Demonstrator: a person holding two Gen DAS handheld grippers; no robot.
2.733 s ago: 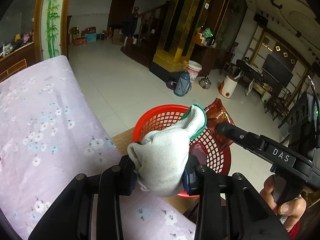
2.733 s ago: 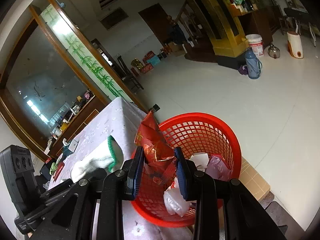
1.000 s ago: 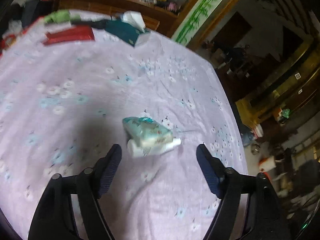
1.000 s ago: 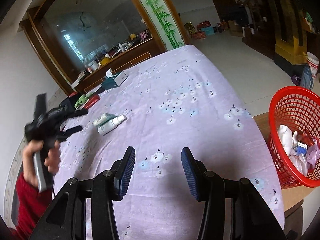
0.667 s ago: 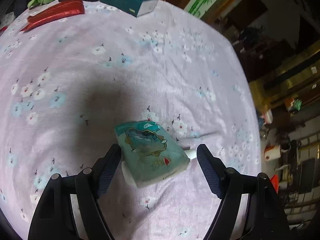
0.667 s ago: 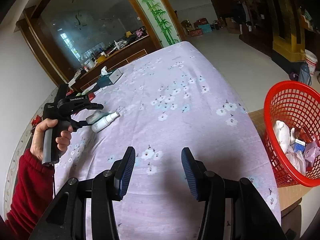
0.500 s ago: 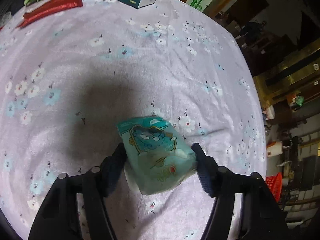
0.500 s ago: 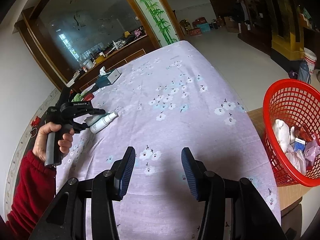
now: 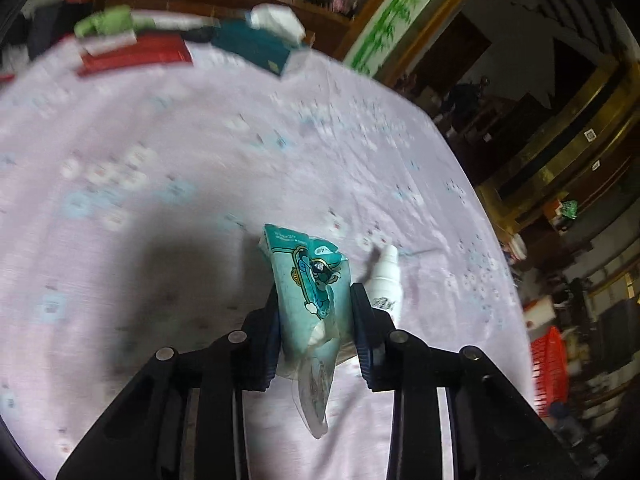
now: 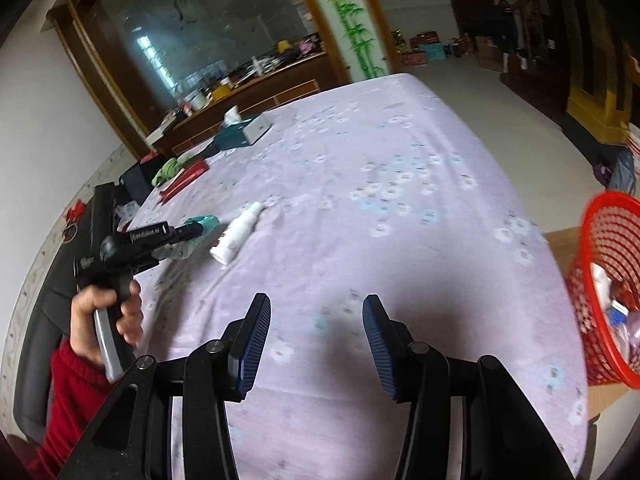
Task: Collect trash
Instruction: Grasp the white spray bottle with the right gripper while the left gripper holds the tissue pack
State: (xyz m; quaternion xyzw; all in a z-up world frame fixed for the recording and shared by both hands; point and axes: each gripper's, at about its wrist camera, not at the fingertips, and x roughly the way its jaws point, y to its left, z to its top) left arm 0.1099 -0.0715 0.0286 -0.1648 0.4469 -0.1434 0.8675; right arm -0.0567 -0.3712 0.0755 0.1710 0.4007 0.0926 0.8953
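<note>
The left gripper [image 9: 314,316] pinches a teal wrapper [image 9: 310,280] off the bench [image 9: 160,168]; the right gripper [image 10: 316,338] hangs open and empty. Next, the wrapper likely needs carrying to the red basket [image 10: 608,276].

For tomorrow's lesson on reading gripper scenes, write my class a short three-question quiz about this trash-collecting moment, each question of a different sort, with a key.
1. True or false: the left gripper is shut on the crumpled teal plastic wrapper.
2. What lies on the lilac flowered tablecloth beside that wrapper? A) white plastic spray bottle B) metal spoon C) glass cup
3. Fill in: the right gripper is open and holds ____.

Key
1. True.
2. A: the white plastic spray bottle.
3. Nothing. The red mesh plastic basket stands past the table's edge.
</note>
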